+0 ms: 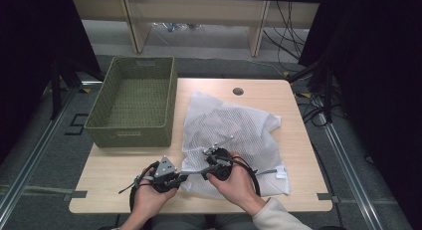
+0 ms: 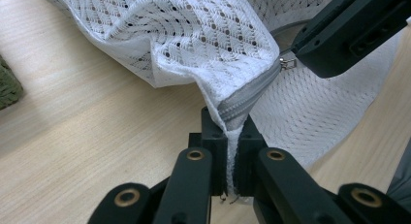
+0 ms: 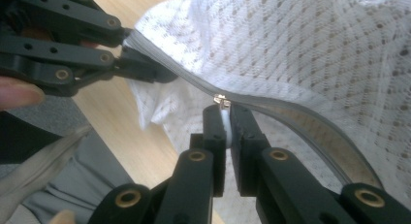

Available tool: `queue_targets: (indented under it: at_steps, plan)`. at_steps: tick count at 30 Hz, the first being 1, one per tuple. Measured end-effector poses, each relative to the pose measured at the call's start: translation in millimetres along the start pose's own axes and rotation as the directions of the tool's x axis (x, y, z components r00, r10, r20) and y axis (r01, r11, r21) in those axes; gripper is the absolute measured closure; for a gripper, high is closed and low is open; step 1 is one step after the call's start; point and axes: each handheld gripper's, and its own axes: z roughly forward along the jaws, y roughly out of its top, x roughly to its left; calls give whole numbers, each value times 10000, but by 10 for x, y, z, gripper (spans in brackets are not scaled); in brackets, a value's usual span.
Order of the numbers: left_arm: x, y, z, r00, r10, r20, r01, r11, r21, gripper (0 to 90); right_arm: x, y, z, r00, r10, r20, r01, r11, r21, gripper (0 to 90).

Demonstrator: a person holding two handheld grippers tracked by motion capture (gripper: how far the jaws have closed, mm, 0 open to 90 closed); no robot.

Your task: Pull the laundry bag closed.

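Opening the zipper of a white mesh bag (image 1: 234,133) looks like the job going on here. The bag lies on the wooden table (image 1: 298,140), near the person's edge, just beside a green woven basket (image 1: 134,103) that sits at the left. The left gripper (image 2: 236,136) has its two black jaws squeezed together on the end of the grey zipper (image 2: 247,95), right at the corner of the bag, and it lifts that corner up a little. The right gripper (image 3: 227,122) has its jaws pressed together on the small white tab that hangs from the metal zipper pull (image 3: 221,100). So one tool holds the bag in place and the other has the part that slides. The zipper looks mostly closed where I can see it, so I think this step is just at its start. The next move, I think, is for the right gripper to draw the pull along the grey line, away from the left gripper, while the left one holds tight so the bag does not bunch up. The pull should go slowly and straight, or the tab may slip out. Counting things: one bag, one zipper, one basket, one table, two grippers and two hands.
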Motion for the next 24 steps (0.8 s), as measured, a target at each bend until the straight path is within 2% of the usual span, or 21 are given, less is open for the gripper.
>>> queue_targets:
  at_steps: [2,3,4,5,9,11,14,15,16,17,19,20,21,22,23,24]
  plan:
    - [20,3,-2,9997,236,54,-237,9997,39,867,-4,-10,3,10000,37,-13,-37,10000,3,870]
    - [-13,-2,-1,9995,-261,151,261,9996,56,867,-5,-13,4,10000,-21,-6,21,10000,-33,870]
    - [-20,-6,5,9995,-301,55,302,9995,-82,867,-6,-15,2,10000,-34,8,34,10000,-37,870]
    - [-12,0,-6,9996,-256,103,256,9997,52,867,-5,-16,-3,10000,-43,-21,43,10000,-56,869]
    - [-10,2,-7,9999,-132,-37,131,9997,-182,867,-11,-25,-18,10000,-35,89,35,10000,-8,870]
    - [-22,1,-3,9996,-268,8,268,9993,-267,867,-4,-40,-26,9994,341,67,-341,9994,25,869]
    - [-13,3,-4,9999,-157,-62,155,9996,-220,867,-21,-48,-28,9998,177,80,-177,9998,-71,869]
    - [-17,2,-4,9997,-236,-39,235,9994,-267,867,-23,-49,-27,9997,205,122,-204,9998,-69,870]
    - [-20,1,-3,9996,-291,-8,291,9992,-285,867,-16,-49,-36,9990,431,66,-431,9991,-19,869]
    - [-20,0,-3,9995,-300,-16,300,9991,-302,867,-29,-49,-31,9997,251,-12,-251,9996,-104,870]
    - [-21,-3,-1,9996,-286,-21,285,9991,-309,867,-38,-54,-39,9995,303,53,-303,9995,-85,870]
    - [-21,-5,0,9996,-293,-20,292,9991,-301,867,-48,-56,-38,9998,168,139,-167,9998,-104,869]
    - [-11,-3,-11,9998,-190,-76,189,9997,-137,867,-46,-59,-38,9995,279,146,-278,9996,-60,869]
    - [-9,-7,-8,9998,-205,-56,204,9996,-184,867,-67,-62,-23,9999,98,106,-97,9998,-145,869]
    - [-15,-15,5,9994,-355,30,356,9987,-359,867,-63,-64,-25,9998,206,34,-205,9997,-102,869]
    - [-7,-15,-9,9995,-310,91,311,9994,-137,867,-63,-66,-26,9997,204,146,-202,9997,-132,869]
